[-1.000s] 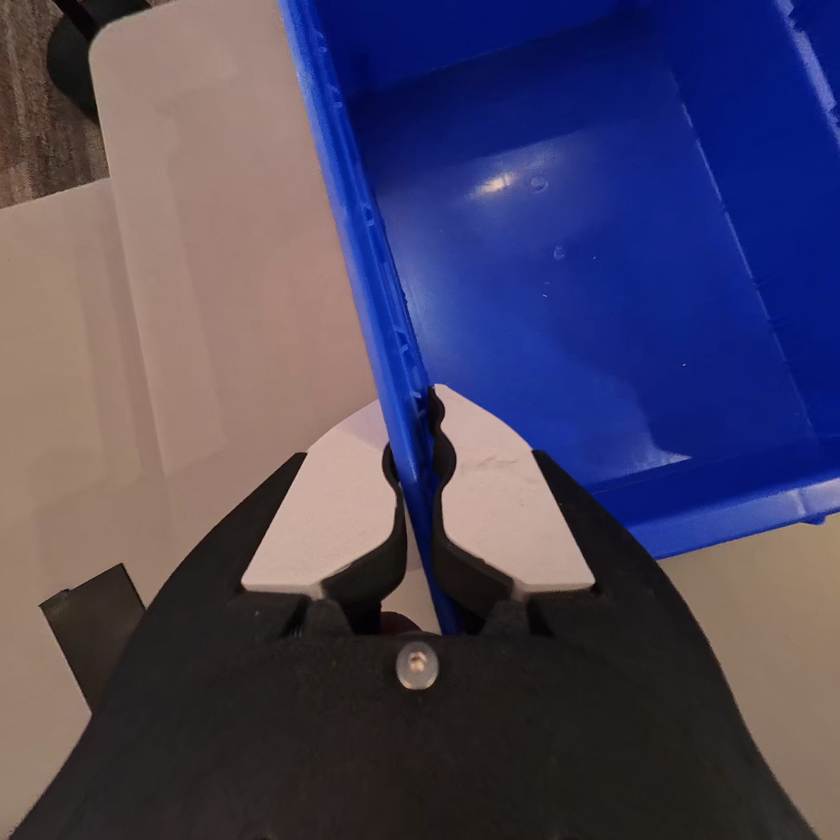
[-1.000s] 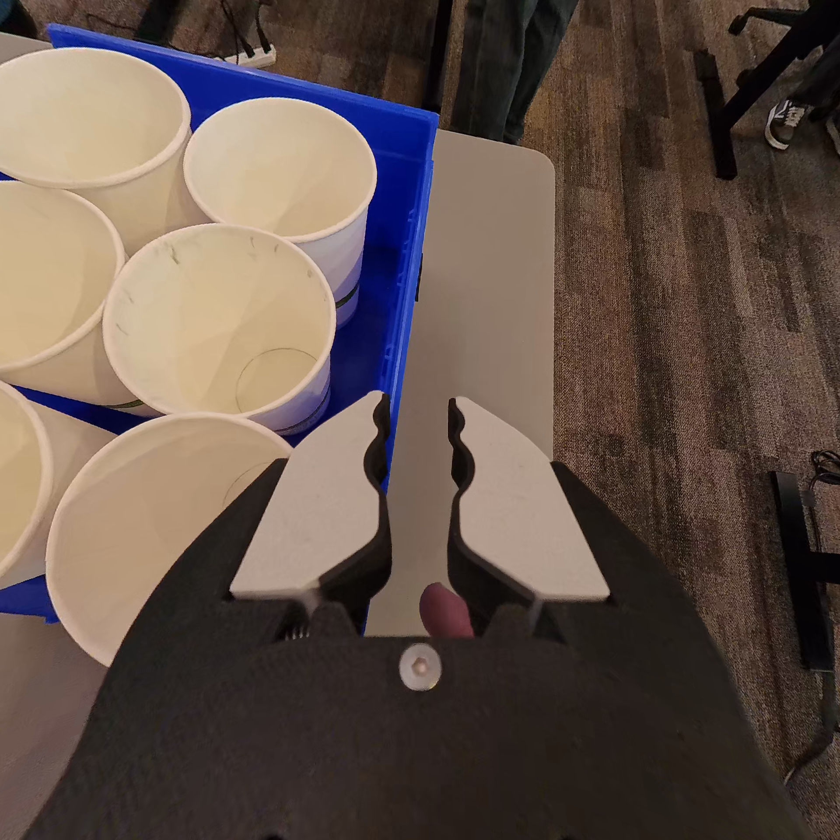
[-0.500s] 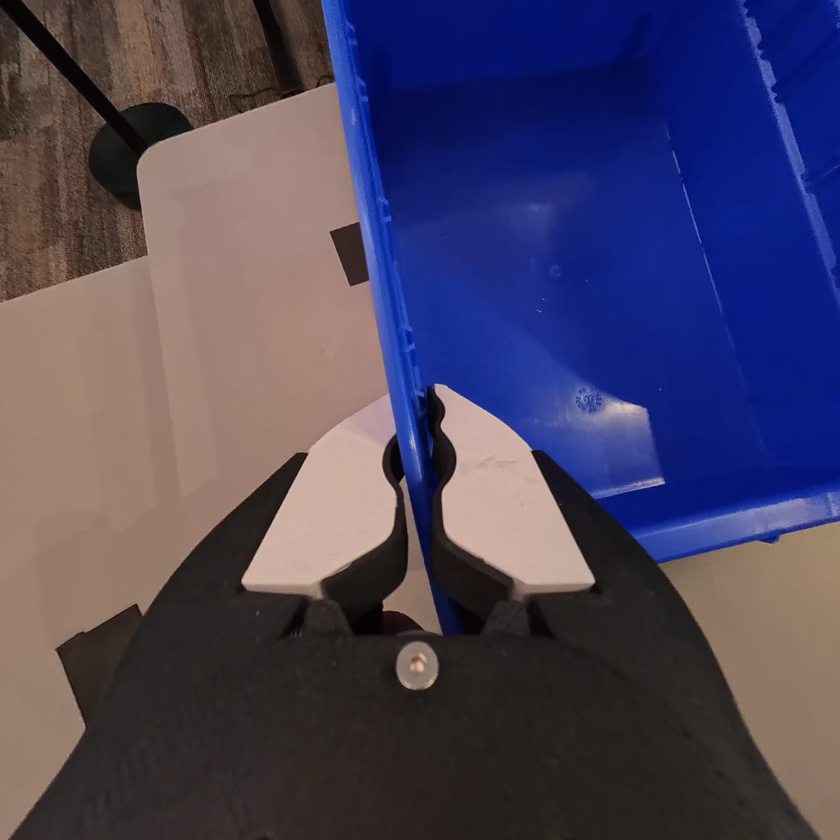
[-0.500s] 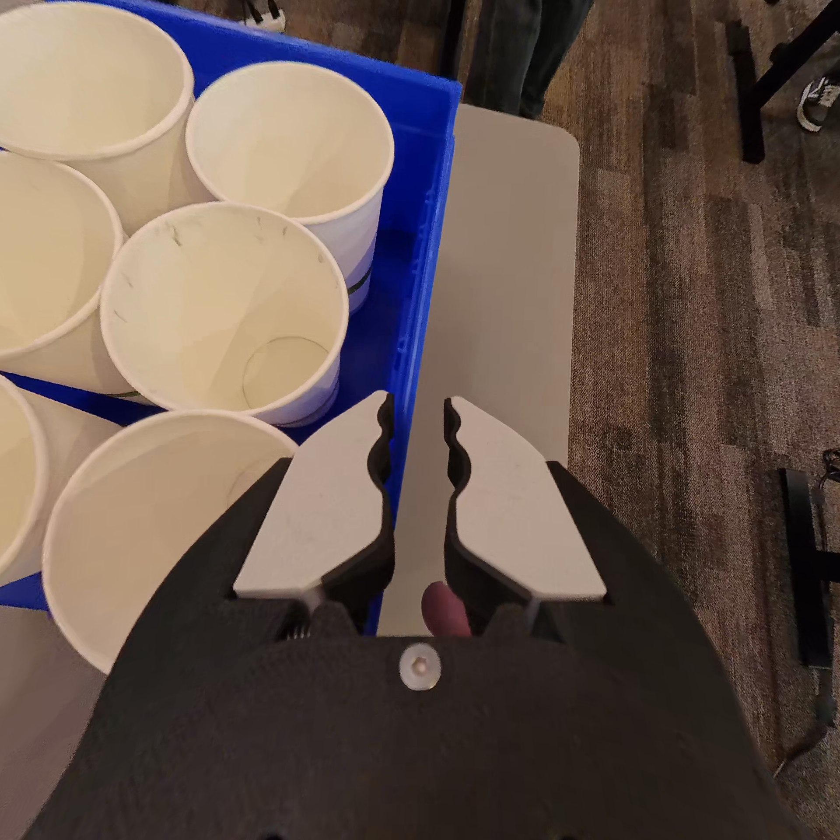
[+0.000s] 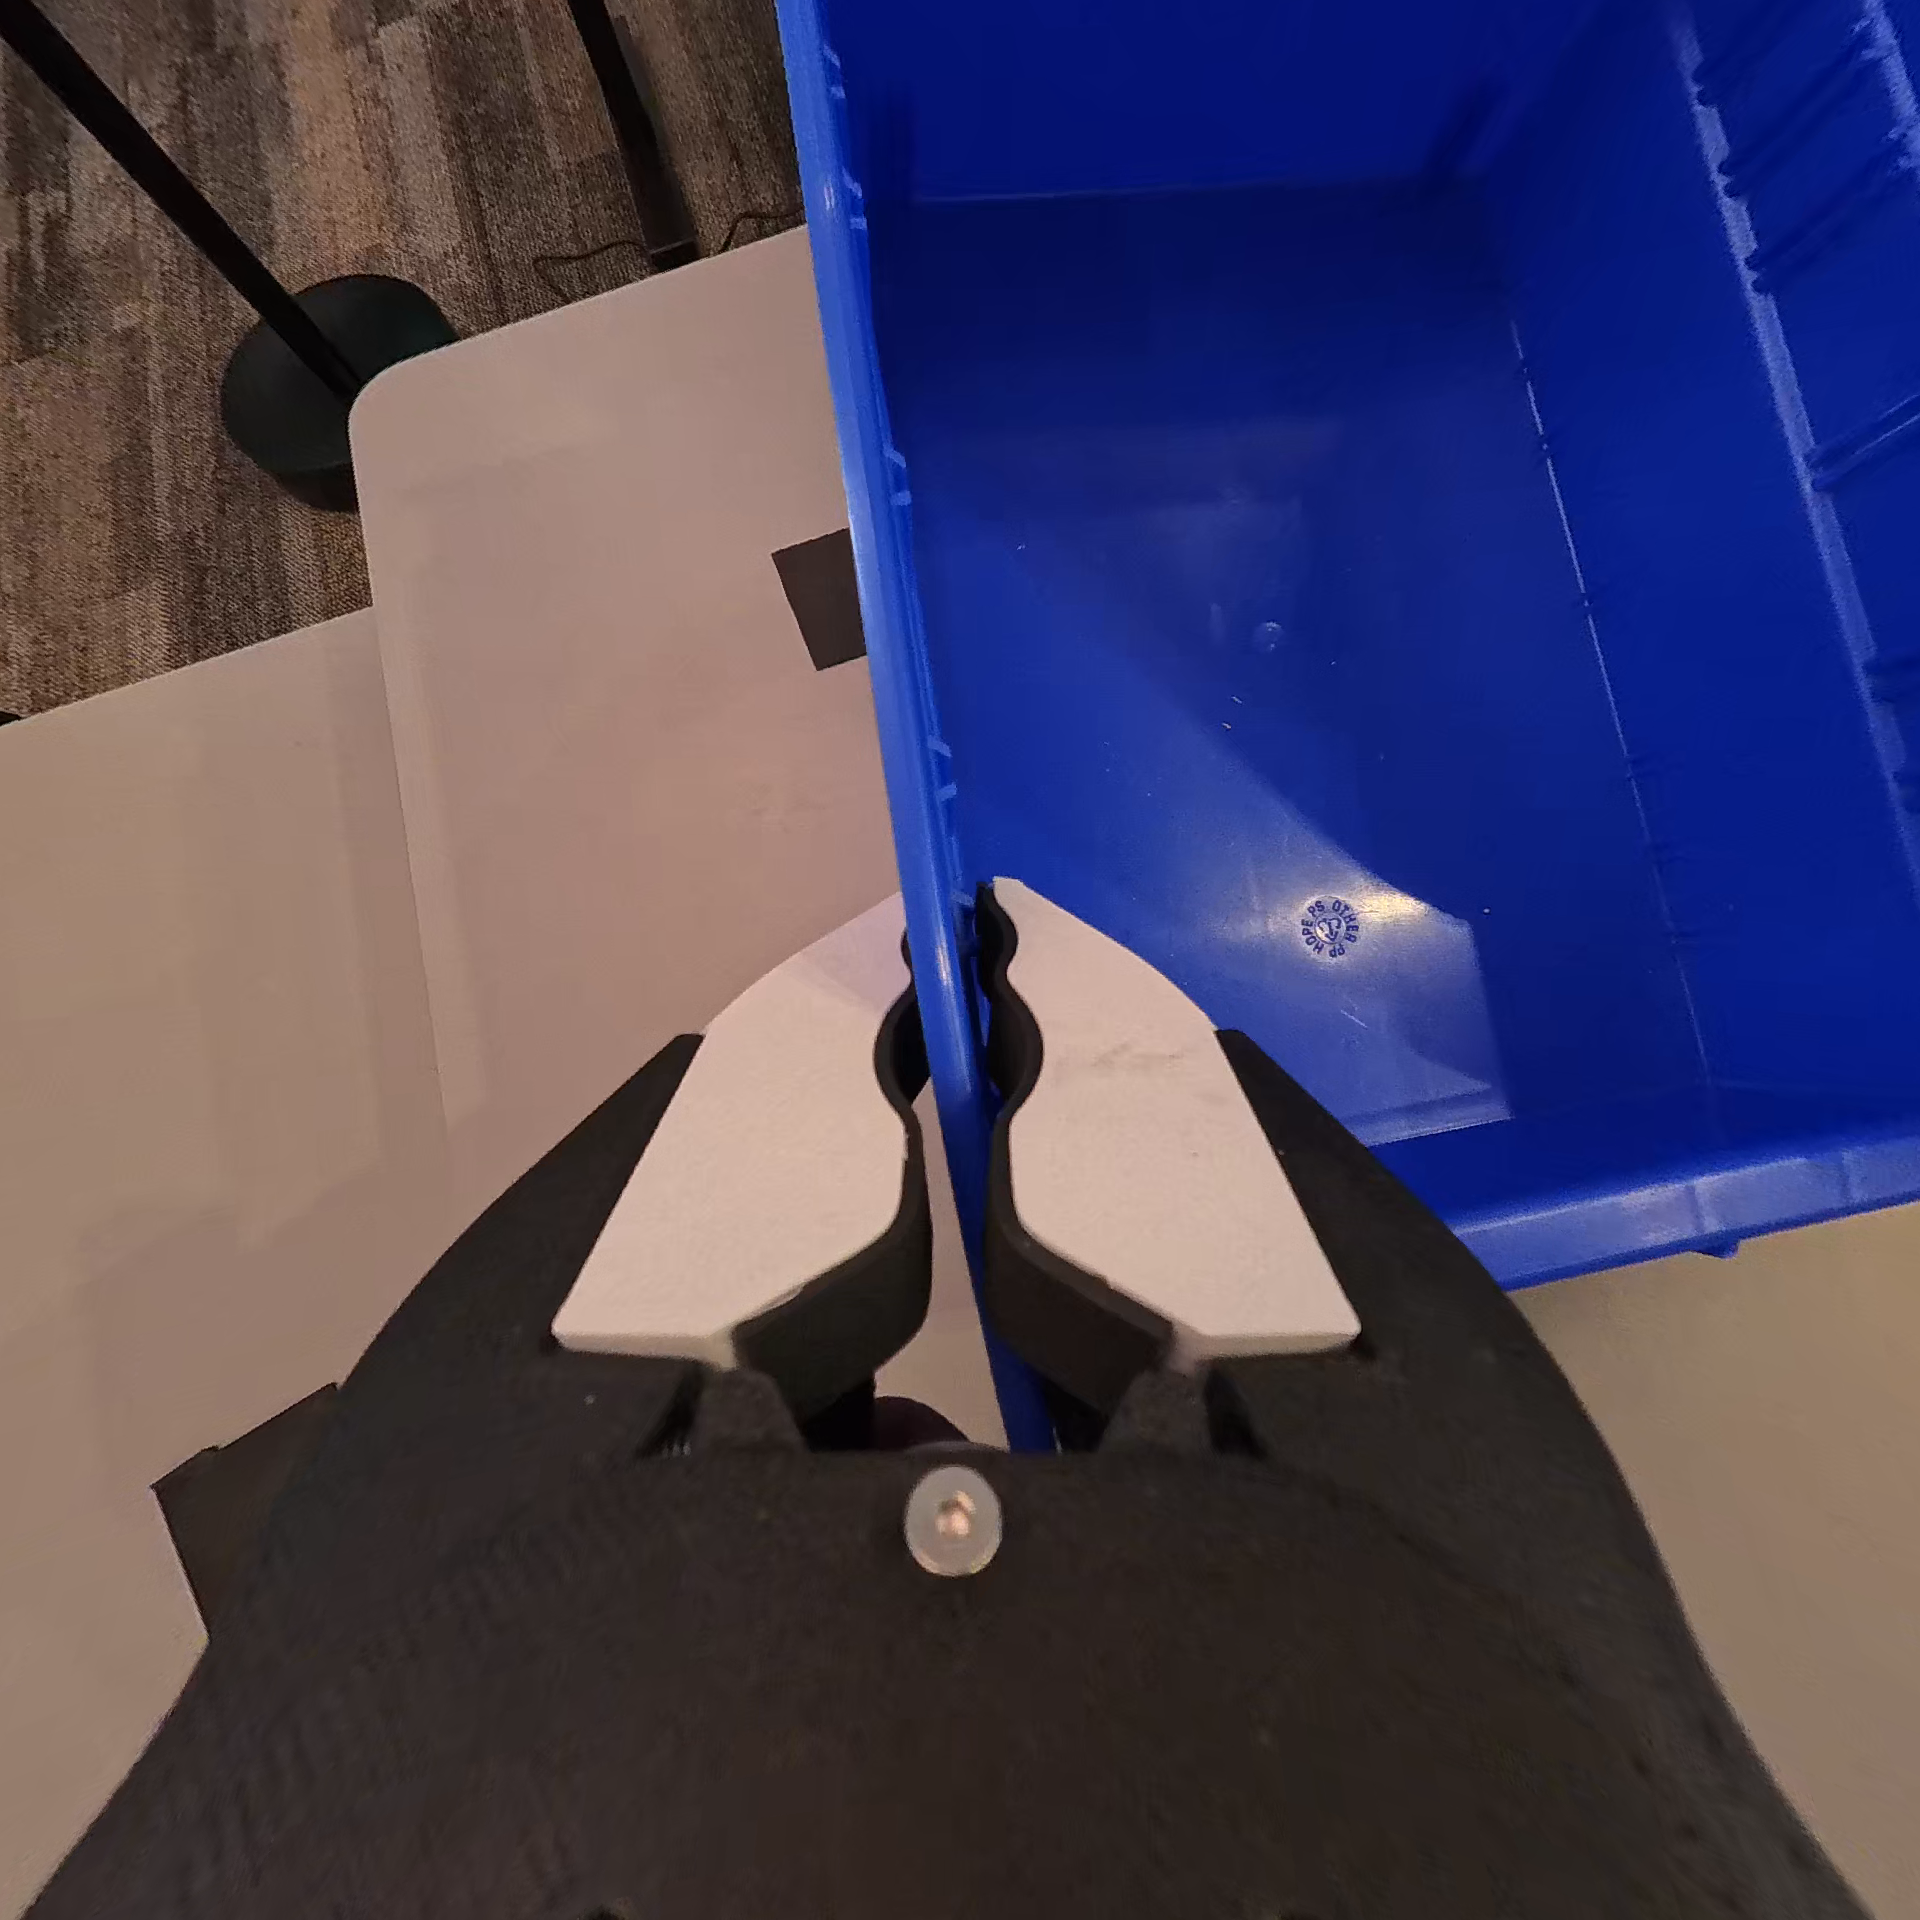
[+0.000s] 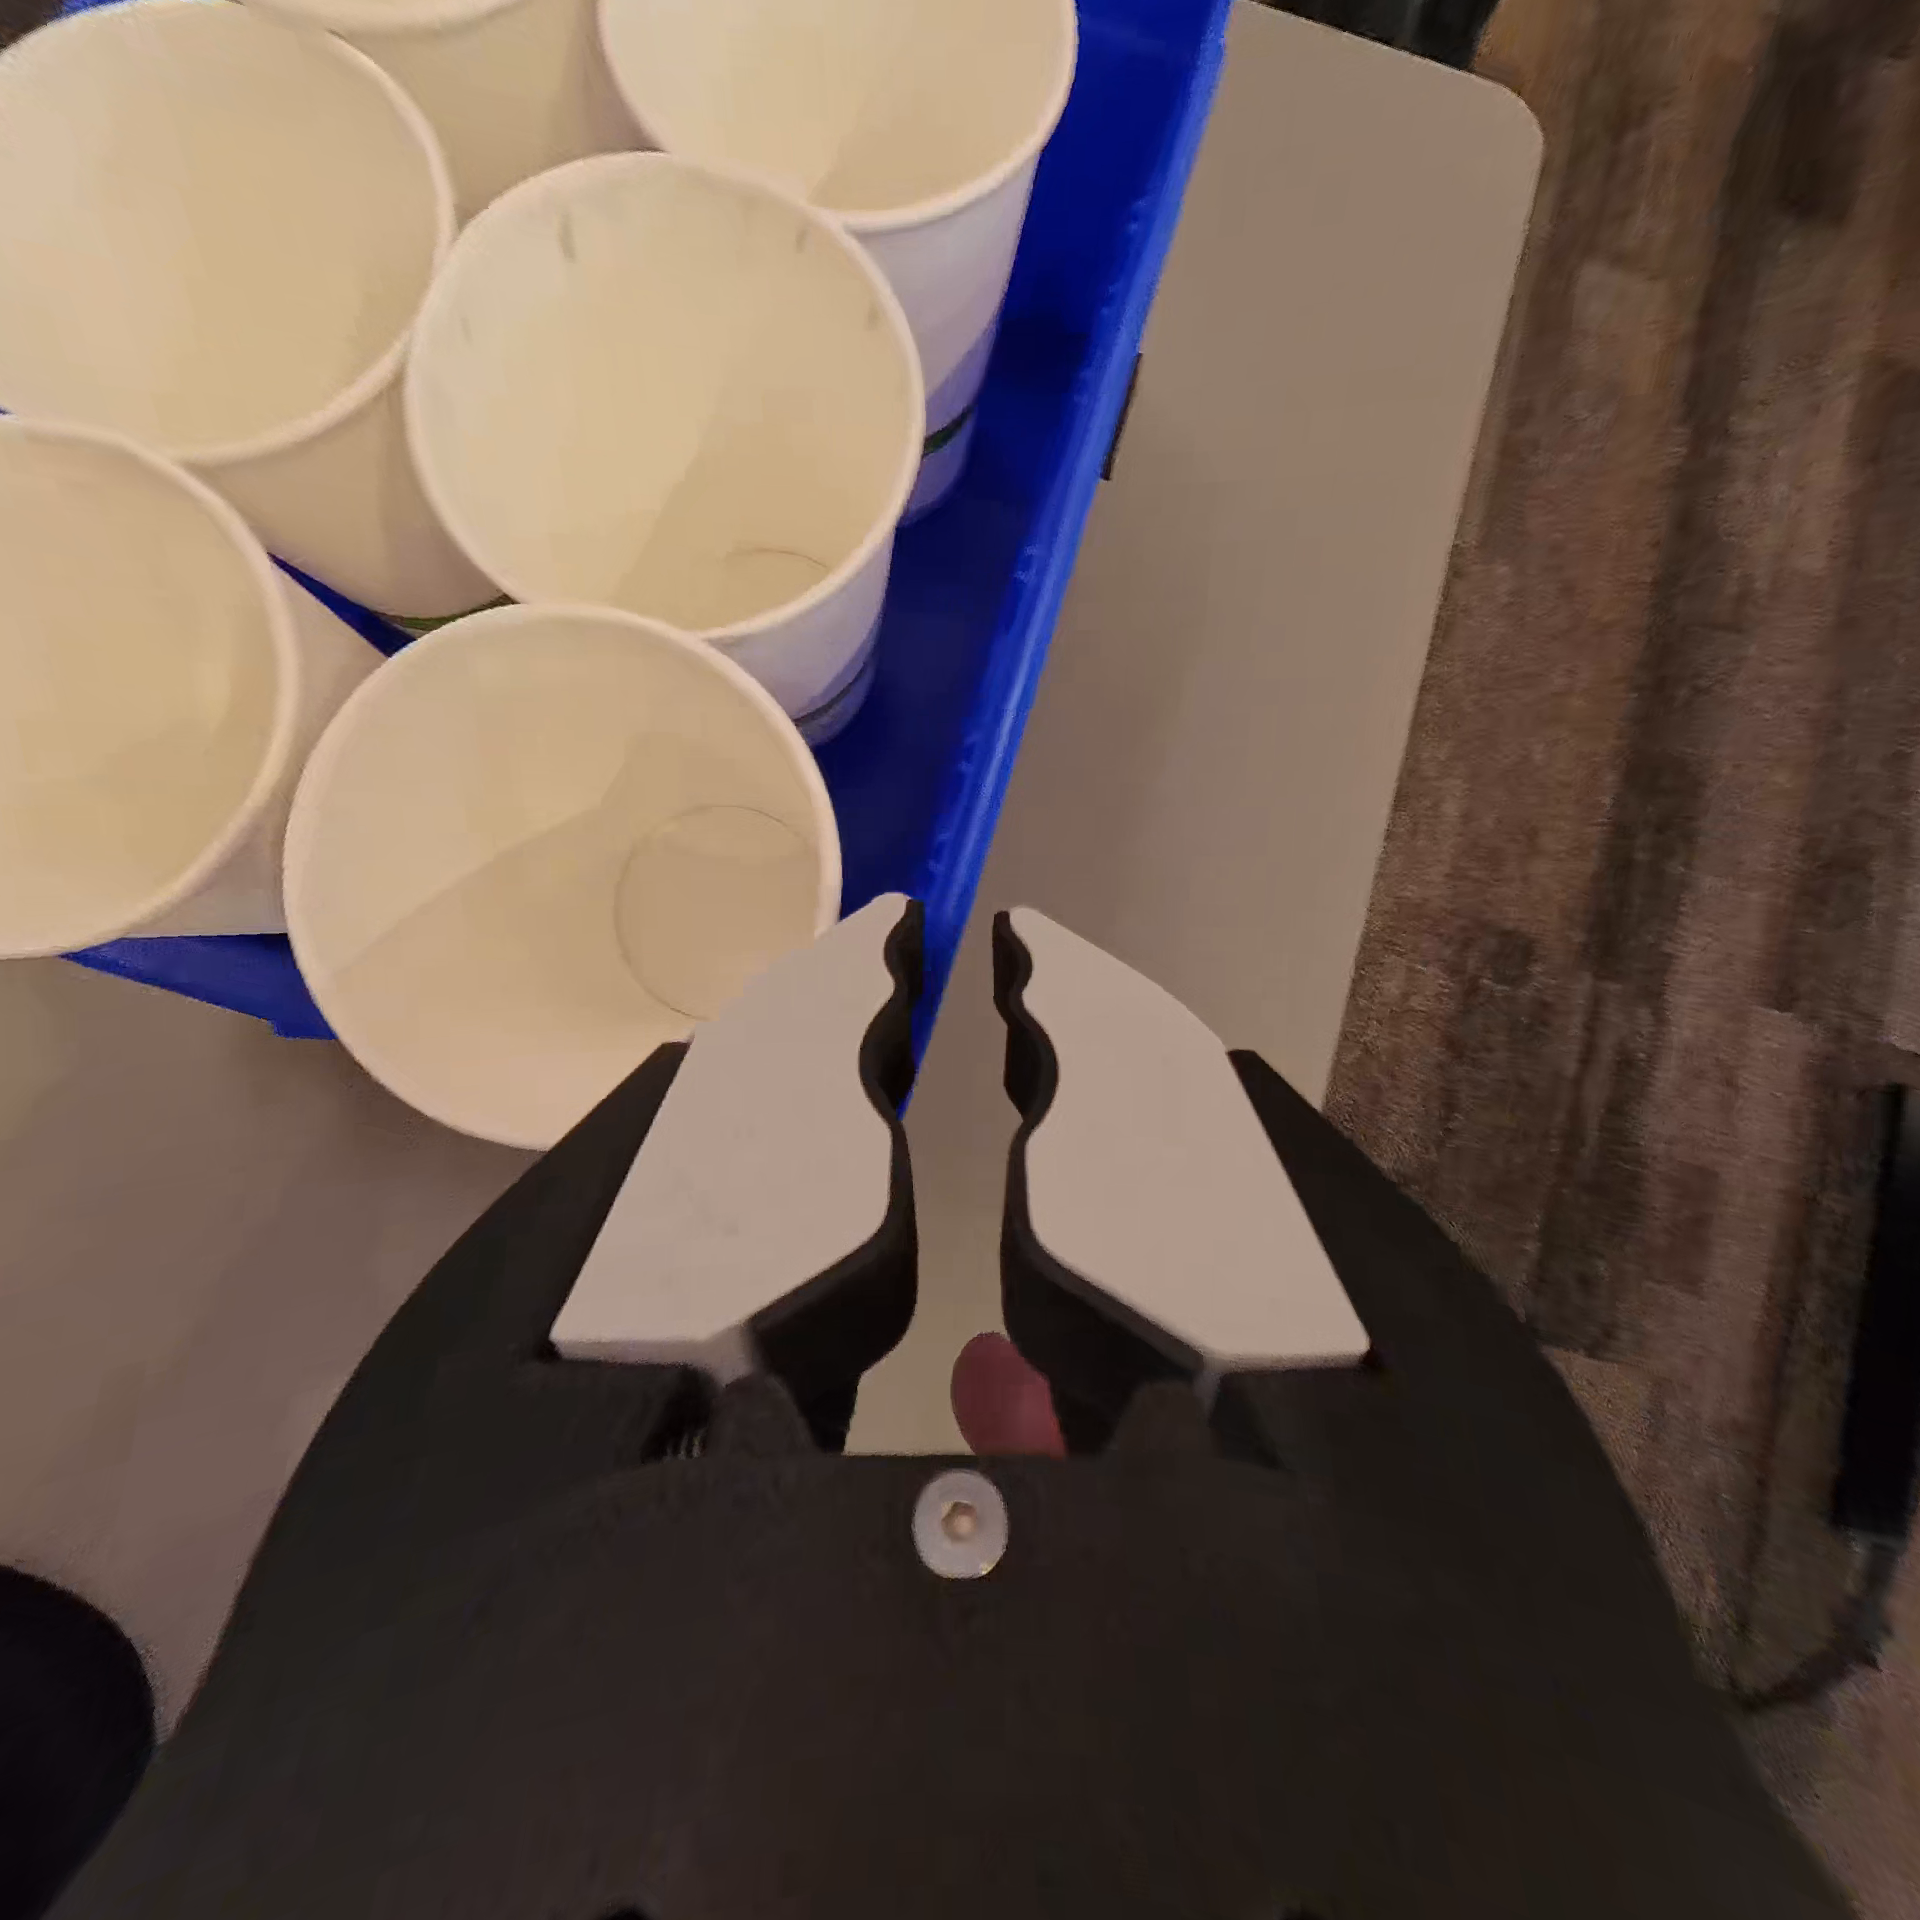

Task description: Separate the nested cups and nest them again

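Note:
In the left wrist view, my left gripper (image 5: pixel 951 914) is shut on the left wall (image 5: pixel 894 520) of an empty blue bin (image 5: pixel 1299 582), one pad on each side of the wall. In the right wrist view, several white paper cups (image 6: pixel 540 862) stand open side up in a blue bin. My right gripper (image 6: pixel 954 920) straddles that bin's right wall (image 6: pixel 1049 468). The wall lies close to the left pad (image 6: pixel 894 997), and a gap shows between the wall and the right pad (image 6: pixel 1023 997). It is open and holds nothing.
Both bins rest on a pale grey table (image 5: pixel 571 831) with black tape marks (image 5: pixel 821 608). The table's right edge (image 6: pixel 1455 520) drops to brown carpet (image 6: pixel 1683 727). A black stand base (image 5: pixel 322 395) sits on the floor beyond the left corner. Another blue bin's ribbed wall (image 5: pixel 1829 312) shows at right. Across from one pair of fingers to the other is roughly 95 cm.
My right gripper's jaws have narrowed around the bin wall and it has moved forward along the cups. My left gripper stays clamped on its bin wall while the view draws back over the table.

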Available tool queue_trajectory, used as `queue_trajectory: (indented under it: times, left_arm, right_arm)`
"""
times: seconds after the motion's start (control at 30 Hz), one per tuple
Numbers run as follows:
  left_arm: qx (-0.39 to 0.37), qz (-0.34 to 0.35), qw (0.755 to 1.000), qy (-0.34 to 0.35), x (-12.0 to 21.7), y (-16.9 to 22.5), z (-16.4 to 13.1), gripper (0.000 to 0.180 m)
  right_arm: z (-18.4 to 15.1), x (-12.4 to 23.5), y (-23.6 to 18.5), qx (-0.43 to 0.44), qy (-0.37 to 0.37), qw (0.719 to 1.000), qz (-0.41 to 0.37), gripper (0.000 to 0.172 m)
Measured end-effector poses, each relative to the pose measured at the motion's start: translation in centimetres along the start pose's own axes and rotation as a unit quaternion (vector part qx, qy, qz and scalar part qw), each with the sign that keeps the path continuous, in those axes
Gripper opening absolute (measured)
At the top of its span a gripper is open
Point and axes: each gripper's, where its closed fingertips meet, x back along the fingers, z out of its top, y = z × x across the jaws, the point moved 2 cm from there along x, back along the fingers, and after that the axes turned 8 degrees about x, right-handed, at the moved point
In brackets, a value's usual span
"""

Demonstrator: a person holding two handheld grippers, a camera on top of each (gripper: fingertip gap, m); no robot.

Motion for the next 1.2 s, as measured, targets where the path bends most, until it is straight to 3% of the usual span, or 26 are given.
queue_trajectory:
  times: [0.4,0.63,0.97,1.2]
  left_arm:
    - [-0.002,-0.004,1.000,0.012,0.1,0.1,0.3,0.005]
    - [0.003,-0.003,1.000,0.014,0.2,-0.2,0.2,0.005]
    - [0.000,-0.001,1.000,0.017,0.3,-0.1,0.4,0.005]
    - [-0.003,0.000,1.000,0.016,0.4,-0.1,0.4,0.005]
  right_arm:
    - [1.5,-4.5,1.0,-0.019,-0.039,0.999,0.027,0.011]
    - [1.7,-4.9,1.0,-0.040,-0.009,0.998,0.053,0.005]
    - [1.5,-4.1,-2.6,0.004,-0.012,0.996,0.089,0.004]
    - [1.7,-3.7,-6.0,0.100,-0.011,0.982,0.162,0.005]
